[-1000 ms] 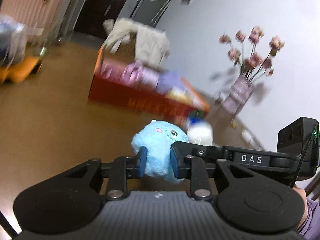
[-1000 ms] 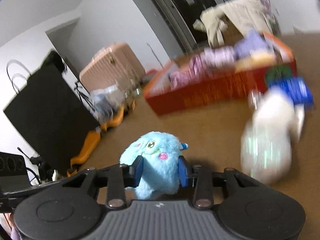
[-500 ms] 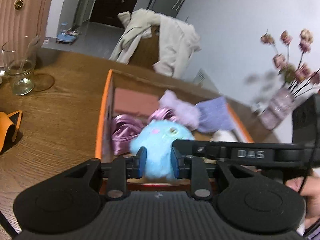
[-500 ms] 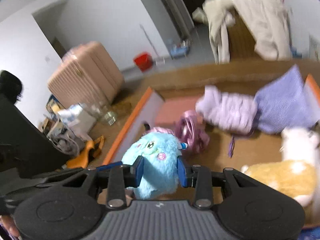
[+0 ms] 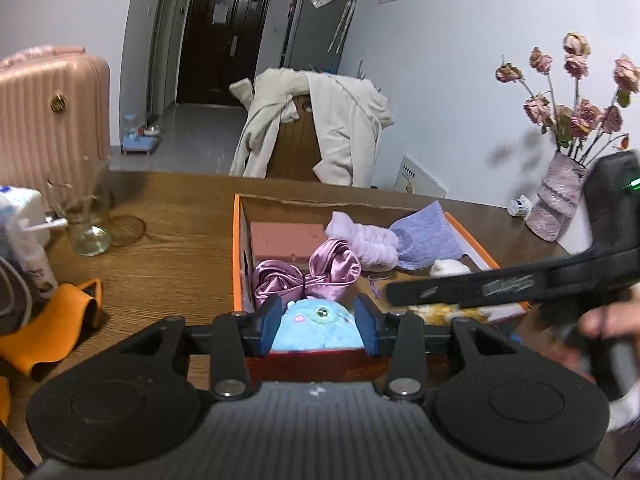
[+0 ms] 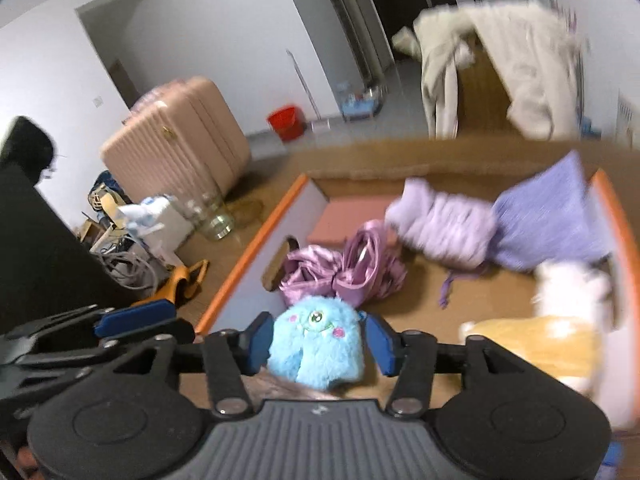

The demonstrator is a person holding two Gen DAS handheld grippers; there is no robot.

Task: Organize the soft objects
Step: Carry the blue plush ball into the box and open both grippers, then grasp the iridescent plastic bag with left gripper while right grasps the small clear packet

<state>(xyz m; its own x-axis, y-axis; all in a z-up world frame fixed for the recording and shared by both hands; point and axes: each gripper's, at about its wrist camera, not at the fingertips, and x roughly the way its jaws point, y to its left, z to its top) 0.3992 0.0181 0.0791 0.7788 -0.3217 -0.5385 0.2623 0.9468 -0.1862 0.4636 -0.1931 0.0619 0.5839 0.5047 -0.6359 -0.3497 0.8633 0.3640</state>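
On the table (image 5: 172,240) left of our box (image 5: 237,256) we see a glass (image 5: 90,220) and an orange strap (image 5: 52,320); a vase (image 5: 556,204) stands at the right edge. The box holds satin cloth (image 5: 304,276), a lilac band (image 5: 364,240), a pouch (image 5: 428,236) and pale plushies (image 6: 568,300). Our blue plush (image 6: 320,340) sits in its near left corner, between both opening claws, left (image 5: 318,328) and right (image 6: 320,340), pads just clear.

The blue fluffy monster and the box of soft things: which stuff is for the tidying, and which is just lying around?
For the tidying: blue plush monster, orange box, purple satin bag, lilac headband.

Just lying around: pink suitcase, glass, vase of dried roses, coat.
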